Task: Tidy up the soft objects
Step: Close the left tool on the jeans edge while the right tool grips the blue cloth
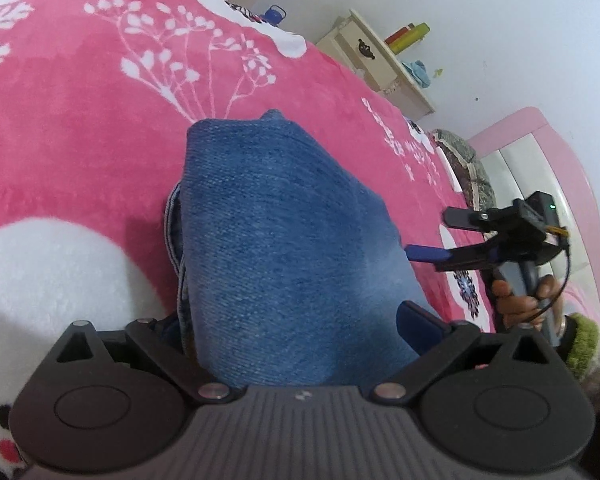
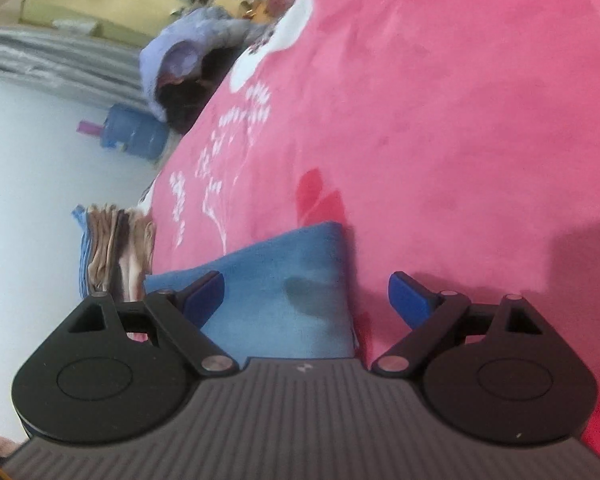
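Note:
A folded pair of blue jeans (image 1: 284, 240) lies on the pink floral blanket (image 1: 80, 120). My left gripper (image 1: 292, 326) stands open astride the near end of the jeans. Its right blue pad (image 1: 416, 324) shows beside the denim, while the left one is mostly hidden behind the fold. At the jeans' right edge my right gripper (image 1: 440, 236) is open, its lower blue fingertip touching the denim. In the right wrist view the right gripper (image 2: 308, 298) is open, with one pad over the jeans (image 2: 284, 292) and the other over the blanket (image 2: 440, 140).
A person's hand (image 1: 520, 300) holds the right gripper's handle. A cream nightstand (image 1: 376, 60) and a pink headboard (image 1: 532, 148) stand beyond the bed. A stack of folded cloths (image 2: 116, 252), a blue water jug (image 2: 134, 132) and a lavender clothes pile (image 2: 188, 48) lie past the bed's edge.

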Available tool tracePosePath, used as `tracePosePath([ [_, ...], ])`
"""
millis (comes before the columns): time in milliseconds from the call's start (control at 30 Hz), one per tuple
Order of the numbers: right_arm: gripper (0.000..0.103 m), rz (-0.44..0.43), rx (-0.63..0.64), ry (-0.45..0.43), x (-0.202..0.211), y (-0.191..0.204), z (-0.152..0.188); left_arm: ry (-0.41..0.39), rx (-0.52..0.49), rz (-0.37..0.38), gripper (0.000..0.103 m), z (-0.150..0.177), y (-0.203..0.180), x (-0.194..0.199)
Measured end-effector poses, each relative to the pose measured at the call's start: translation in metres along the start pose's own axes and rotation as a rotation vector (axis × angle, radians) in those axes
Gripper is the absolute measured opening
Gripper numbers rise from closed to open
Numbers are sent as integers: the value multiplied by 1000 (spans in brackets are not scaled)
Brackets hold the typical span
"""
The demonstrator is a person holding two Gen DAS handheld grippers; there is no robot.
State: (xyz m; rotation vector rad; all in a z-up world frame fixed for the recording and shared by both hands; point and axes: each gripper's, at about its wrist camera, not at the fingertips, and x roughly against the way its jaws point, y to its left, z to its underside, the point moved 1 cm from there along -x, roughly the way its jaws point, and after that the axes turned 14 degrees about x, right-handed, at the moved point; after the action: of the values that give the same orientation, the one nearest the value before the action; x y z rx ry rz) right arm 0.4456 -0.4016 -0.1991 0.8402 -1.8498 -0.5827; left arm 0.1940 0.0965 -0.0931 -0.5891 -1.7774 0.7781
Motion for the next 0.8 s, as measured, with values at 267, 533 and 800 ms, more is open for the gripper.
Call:
tracePosePath([
  [267,90,-110,87,32,-44,-9,-22,-20,54,13,103,1,6,1],
  [533,90,-210,43,116,-18,3,48,-26,33,13,103,2,6,1],
  [800,93,-301,12,164,-38,15,49,-27,17,13,103,2,6,1],
])
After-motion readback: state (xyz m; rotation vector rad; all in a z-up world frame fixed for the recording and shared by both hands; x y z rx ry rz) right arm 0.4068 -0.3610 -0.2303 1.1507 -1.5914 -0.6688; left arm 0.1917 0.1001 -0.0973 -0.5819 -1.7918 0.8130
